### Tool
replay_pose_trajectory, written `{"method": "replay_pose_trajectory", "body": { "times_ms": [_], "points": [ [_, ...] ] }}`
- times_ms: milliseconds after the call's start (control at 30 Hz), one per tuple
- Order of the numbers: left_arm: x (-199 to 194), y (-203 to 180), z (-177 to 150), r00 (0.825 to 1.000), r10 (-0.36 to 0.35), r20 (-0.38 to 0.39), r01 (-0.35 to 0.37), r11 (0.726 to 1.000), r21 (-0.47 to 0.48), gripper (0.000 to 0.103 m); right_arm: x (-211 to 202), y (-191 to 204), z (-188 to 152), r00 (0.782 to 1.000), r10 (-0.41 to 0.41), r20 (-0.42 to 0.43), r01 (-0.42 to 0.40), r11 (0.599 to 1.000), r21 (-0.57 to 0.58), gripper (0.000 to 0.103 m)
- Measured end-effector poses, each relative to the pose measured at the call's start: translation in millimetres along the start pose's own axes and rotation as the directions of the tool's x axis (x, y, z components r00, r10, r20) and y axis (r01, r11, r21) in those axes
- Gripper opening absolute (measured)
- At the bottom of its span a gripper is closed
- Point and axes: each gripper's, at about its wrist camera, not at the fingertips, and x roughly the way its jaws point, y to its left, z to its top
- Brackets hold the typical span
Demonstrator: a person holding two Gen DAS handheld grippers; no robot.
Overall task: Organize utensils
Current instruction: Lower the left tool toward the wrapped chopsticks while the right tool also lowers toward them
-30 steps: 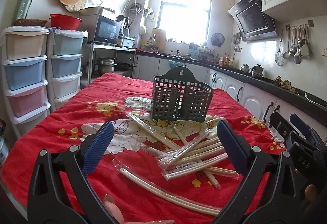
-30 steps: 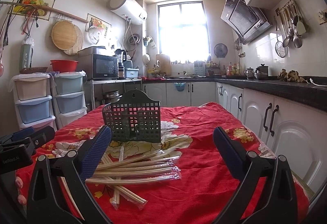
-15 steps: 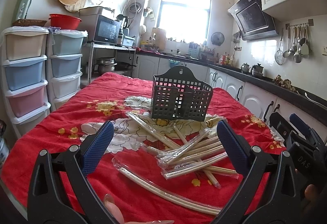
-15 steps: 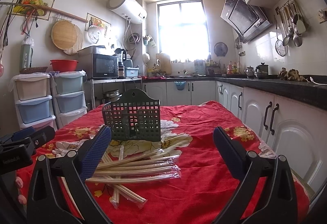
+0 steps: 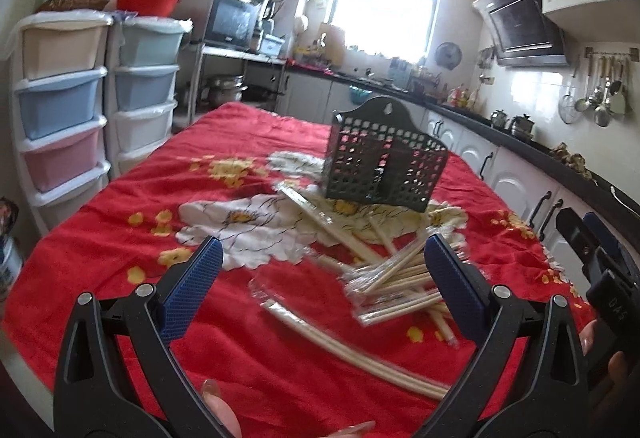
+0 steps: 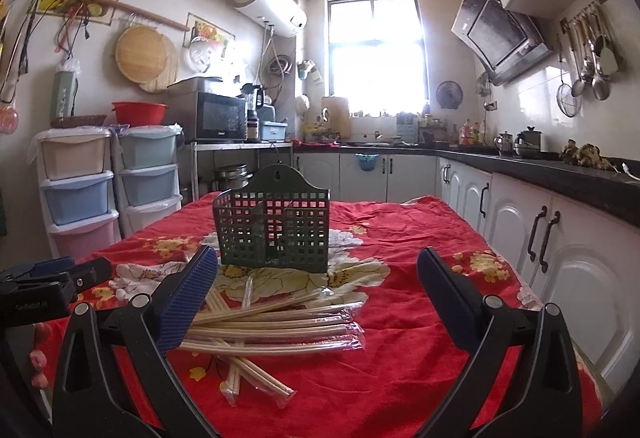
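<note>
Hovering apart, both hand-held grippers (image 5: 320,276) (image 6: 318,282), wrapped chopsticks (image 6: 276,326) before basket (image 6: 274,226)

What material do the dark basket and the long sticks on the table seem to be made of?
Basket: probably molded plastic, dark green, matte; its walls are a regular grid of square holes with a hanging tab on top.
Sticks: likely pale bamboo or wood chopsticks, each pair in a clear, glossy plastic sleeve that catches light. Which of the two cannot be told.

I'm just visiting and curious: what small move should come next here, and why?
Probably lower the right gripper onto one wrapped chopstick pair. Both grippers are open and hold nothing, the chopsticks lie loose on the red cloth, and the basket looks empty.
</note>
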Motion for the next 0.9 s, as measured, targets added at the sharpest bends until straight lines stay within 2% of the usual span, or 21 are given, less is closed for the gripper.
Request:
{"method": "replay_pose_trajectory", "body": {
  "times_ms": [300, 367, 467, 600, 700, 767, 900],
  "points": [
    [2, 16, 7, 0.999, 0.042, -0.033, -0.043, 0.998, -0.037, 0.093, 26, 9, 17, 0.996, 0.061, -0.06, -0.063, 0.997, -0.037, 0.097],
    [5, 23, 7, 0.996, 0.059, -0.06, -0.063, 0.997, -0.055, 0.093, 36, 12, 21, 0.992, 0.079, -0.095, -0.083, 0.996, -0.034, 0.097],
    [13, 33, 5, 0.991, 0.043, -0.124, -0.055, 0.994, -0.099, 0.093, 52, 15, 25, 0.986, 0.087, -0.142, -0.091, 0.996, -0.024, 0.097],
    [21, 46, 2, 0.987, 0.012, -0.162, -0.038, 0.987, -0.157, 0.093, 73, 19, 26, 0.971, 0.1, -0.216, -0.104, 0.994, -0.009, 0.097],
    [25, 49, 3, 0.983, 0.004, -0.184, -0.035, 0.986, -0.166, 0.093, 88, 21, 25, 0.957, 0.112, -0.269, -0.116, 0.993, 0.004, 0.097],
    [28, 52, 4, 0.98, -0.029, -0.197, -0.008, 0.983, -0.186, 0.092, 97, 21, 25, 0.948, 0.109, -0.299, -0.114, 0.993, 0.001, 0.097],
    [37, 53, 4, 0.973, -0.046, -0.227, 0.003, 0.982, -0.187, 0.08, 118, 16, 23, 0.918, 0.118, -0.38, -0.114, 0.993, 0.035, 0.097]
  ]
}}
